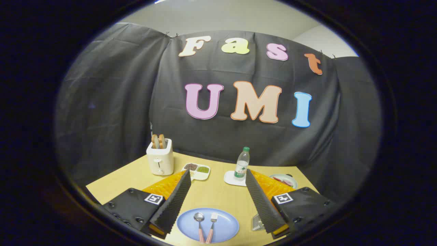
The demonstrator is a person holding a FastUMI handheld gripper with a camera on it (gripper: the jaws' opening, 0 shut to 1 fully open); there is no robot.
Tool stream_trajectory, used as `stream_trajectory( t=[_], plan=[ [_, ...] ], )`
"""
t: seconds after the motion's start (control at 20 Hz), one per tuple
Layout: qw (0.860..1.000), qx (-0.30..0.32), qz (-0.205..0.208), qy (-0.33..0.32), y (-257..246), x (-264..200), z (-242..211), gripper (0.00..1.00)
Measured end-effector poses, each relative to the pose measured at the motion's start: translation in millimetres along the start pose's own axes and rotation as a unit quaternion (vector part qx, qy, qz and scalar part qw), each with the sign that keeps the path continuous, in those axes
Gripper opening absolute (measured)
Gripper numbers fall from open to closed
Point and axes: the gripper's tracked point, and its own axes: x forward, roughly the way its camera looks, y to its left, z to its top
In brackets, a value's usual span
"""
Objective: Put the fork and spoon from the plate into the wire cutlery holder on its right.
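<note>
Lying side by side on the plate, spoon left and fork right, handles near, untouched between the gripper's spread, empty fingers; wire cutlery holder just right, partly hidden.

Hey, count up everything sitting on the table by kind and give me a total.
With the gripper fingers open above the plate:
Cutlery: 2, spoon and fork
Dishes: 4, blue plate, divided dish, white coaster, far plate
Toaster: 1
Water bottle: 1
Wire cutlery holder: 1
Total: 9
</note>
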Motion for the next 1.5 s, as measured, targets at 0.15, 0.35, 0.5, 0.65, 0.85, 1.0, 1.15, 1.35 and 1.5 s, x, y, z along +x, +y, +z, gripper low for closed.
stream_trajectory(
  t=[0.15,0.35,0.5,0.65,0.85,1.0,1.15,1.35,1.5],
  plan=[
    [1.0,-0.011,-0.016,0.001,-9,3,2,1.0],
    [1.0,0.001,-0.028,0.009,-17,4,-7,1.0],
    [0.999,0.003,-0.036,0.018,-18,0,-14,1.0],
    [0.999,0.004,-0.037,0.022,-12,-4,-17,1.0],
    [0.999,-0.003,-0.039,0.025,-6,-4,-21,1.0],
    [0.998,-0.012,-0.041,0.041,-1,-1,-32,1.0],
    [0.996,-0.017,-0.037,0.08,7,3,-56,1.0],
    [0.99,-0.012,-0.038,0.135,15,8,-94,1.0],
    [0.981,-0.025,-0.051,0.187,14,10,-133,1.0]
  ],
)
